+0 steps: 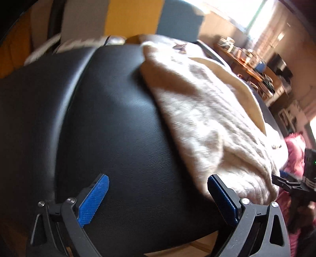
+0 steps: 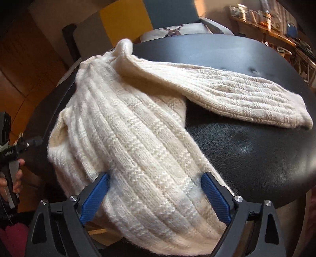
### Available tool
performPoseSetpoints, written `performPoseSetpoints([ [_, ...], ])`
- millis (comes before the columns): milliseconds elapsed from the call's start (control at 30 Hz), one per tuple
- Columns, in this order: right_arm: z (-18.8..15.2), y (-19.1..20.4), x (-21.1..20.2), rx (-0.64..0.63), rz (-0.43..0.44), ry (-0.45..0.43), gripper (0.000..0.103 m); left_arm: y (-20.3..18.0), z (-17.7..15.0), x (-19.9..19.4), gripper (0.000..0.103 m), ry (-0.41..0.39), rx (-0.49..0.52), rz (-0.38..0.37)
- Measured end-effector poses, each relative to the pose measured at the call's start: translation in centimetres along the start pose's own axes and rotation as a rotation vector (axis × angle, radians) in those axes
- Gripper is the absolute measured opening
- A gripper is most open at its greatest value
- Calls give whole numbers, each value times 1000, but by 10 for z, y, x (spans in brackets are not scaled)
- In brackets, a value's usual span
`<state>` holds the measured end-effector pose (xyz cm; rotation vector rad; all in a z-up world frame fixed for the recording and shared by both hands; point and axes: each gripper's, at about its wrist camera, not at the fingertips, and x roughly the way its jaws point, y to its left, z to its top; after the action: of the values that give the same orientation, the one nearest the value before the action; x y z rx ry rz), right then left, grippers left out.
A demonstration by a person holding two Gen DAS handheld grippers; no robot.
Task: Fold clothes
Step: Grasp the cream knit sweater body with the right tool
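cream ribbed knit sweater [image 2: 126,126] spread over black round leather seat [image 2: 246,150], one sleeve [image 2: 227,98] lying out across the seat's far side. right gripper [image 2: 155,192] wide open, blue pads straddling the sweater's near hem. left gripper [image 1: 158,197] open too, empty, above bare seat beside the sweater's edge.

I'm working in a lived-in home room: ahead of my left tool a black leather seat [image 1: 118,118], and off to its right a cluttered wooden shelf [image 1: 250,65] under a bright window [image 1: 254,17]. Beyond my right tool lies a deer-print cushion [image 2: 177,29].
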<state>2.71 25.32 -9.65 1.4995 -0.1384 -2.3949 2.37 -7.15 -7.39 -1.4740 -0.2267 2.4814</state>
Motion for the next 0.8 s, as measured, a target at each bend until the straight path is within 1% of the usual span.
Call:
performPoseSetpoints([
  [33, -1, 3, 0, -31, -4, 1, 100, -4, 1, 1, 101, 11, 8, -35],
  [67, -2, 3, -2, -24, -6, 4, 100, -7, 2, 2, 101, 25, 3, -75],
  [100, -1, 0, -4, 12, -2, 6, 98, -9, 3, 4, 101, 40, -8, -104],
  [133, 0, -3, -7, 44, 0, 4, 92, -10, 4, 6, 101, 57, -15, -127],
  [167, 1, -5, -12, 65, 12, -7, 75, -12, 4, 7, 101, 69, -19, -147],
  [200, 1, -5, -18, 79, 40, -20, 64, -13, 5, 7, 101, 77, -20, -168],
  [267, 1, -2, -27, 78, 58, -29, 63, -14, 6, 6, 101, 83, -13, -195],
  [300, 0, 0, -31, 72, 59, -30, 54, -15, 8, 5, 101, 85, -7, -204],
  [333, -2, 2, -33, 56, 37, -23, 49, -15, 8, 4, 101, 84, 1, -209],
  [367, -5, 3, -33, 37, 1, -9, 45, -16, 8, 4, 101, 81, 7, -213],
  [400, -5, 4, -30, 39, -5, -4, 44, -17, 7, 3, 101, 77, 12, -216],
  [467, -4, 5, -26, 56, -2, -16, 35, -20, 5, 2, 101, 70, 16, -224],
  [500, -4, 7, -26, 62, -5, -28, 36, -20, 3, 1, 101, 64, 16, -226],
  [533, -4, 8, -24, 81, 9, -47, 39, -20, 0, 0, 101, 60, 14, -231],
  [567, -5, 7, -21, 104, 24, -48, 48, -21, -1, 0, 101, 59, 13, -239],
  [600, -4, 6, -19, 122, 26, -27, 49, -19, -3, -1, 101, 58, 14, -243],
  [633, -4, 5, -20, 128, 29, -27, 49, -20, 0, 1, 101, 59, 19, -236],
  [700, 1, 5, -36, 102, 49, -83, 49, -21, 1, 2, 101, 60, 32, -216],
  [733, 6, 5, -43, 79, 83, -101, 49, -20, 1, 2, 101, 60, 35, -215],
  [767, 12, 3, -45, 58, 123, -97, 52, -21, 2, 3, 101, 63, 35, -214],
  [800, 19, -1, -45, 47, 160, -90, 62, -23, 3, 4, 101, 64, 32, -212],
])
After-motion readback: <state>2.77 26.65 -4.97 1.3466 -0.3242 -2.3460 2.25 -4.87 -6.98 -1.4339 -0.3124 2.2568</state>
